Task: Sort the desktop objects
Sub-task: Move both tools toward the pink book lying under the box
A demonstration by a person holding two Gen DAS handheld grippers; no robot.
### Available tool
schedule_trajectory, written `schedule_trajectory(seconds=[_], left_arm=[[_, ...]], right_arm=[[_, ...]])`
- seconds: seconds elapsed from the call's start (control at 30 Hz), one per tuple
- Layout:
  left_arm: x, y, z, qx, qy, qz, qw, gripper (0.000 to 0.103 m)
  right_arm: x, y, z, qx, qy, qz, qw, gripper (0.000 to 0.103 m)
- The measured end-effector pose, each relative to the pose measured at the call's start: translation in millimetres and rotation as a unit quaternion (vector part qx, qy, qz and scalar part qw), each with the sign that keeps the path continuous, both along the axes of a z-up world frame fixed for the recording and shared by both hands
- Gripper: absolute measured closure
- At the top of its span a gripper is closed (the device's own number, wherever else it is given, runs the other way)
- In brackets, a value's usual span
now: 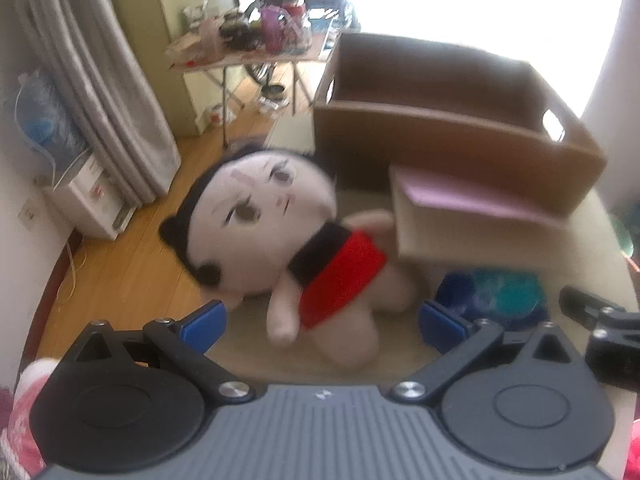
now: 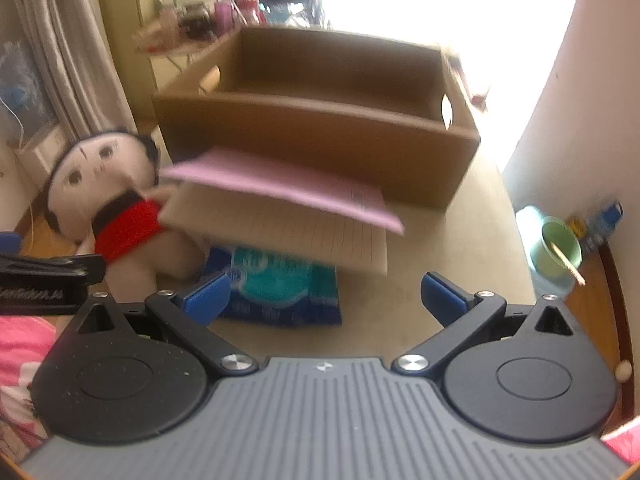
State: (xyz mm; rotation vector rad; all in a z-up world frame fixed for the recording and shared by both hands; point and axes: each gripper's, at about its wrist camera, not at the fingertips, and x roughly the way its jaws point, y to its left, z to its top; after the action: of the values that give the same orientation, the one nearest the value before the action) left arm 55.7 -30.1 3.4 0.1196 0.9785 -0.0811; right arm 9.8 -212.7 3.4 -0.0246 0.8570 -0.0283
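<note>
With both the left tongs [image 1: 322, 322] and right tongs [image 2: 326, 294] spread wide and empty, sorting seems at the reach stage: the soft black-haired, red-clad plush doll [image 1: 280, 232] lies just ahead of the left tongs, awaiting a closing grip and transfer to the brown cardboard box [image 1: 452, 140] beyond.

Doll [image 1: 276, 236] left of notebook [image 1: 472, 216]

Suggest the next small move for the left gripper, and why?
Probably ease the left gripper forward and down so its open jaws straddle the plush doll. The doll lies on the table directly ahead of those jaws, ungrasped, and the cardboard box behind it looks empty. The right gripper is also open, facing the notebook and blue packet.
</note>
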Motion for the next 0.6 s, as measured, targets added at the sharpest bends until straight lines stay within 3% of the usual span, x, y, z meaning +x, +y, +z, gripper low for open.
schedule_trajectory(seconds=[0.23, 0.43, 0.53, 0.6], left_arm=[[25.5, -16.4, 18.5, -0.020, -0.039, -0.038, 0.9983, 0.000], [47.2, -31.9, 24.7, -0.035, -0.076, -0.075, 0.9937, 0.000], [57.5, -33.6, 21.2, -0.074, -0.093, -0.095, 0.9884, 0.000], [69.6, -35.1, 15.4, -0.106, -0.082, -0.101, 0.9858, 0.000]], right_arm=[[-1.1, -31.2, 32.8, 0.022, -0.124, 0.016, 0.992, 0.001], [19.8, -69.5, 32.2, 0.072, -0.125, -0.005, 0.990, 0.001], [32.8, -89.1, 26.2, 0.099, -0.126, -0.025, 0.987, 0.001], [43.6, -99.3, 14.0, 0.119, -0.114, -0.038, 0.986, 0.002]])
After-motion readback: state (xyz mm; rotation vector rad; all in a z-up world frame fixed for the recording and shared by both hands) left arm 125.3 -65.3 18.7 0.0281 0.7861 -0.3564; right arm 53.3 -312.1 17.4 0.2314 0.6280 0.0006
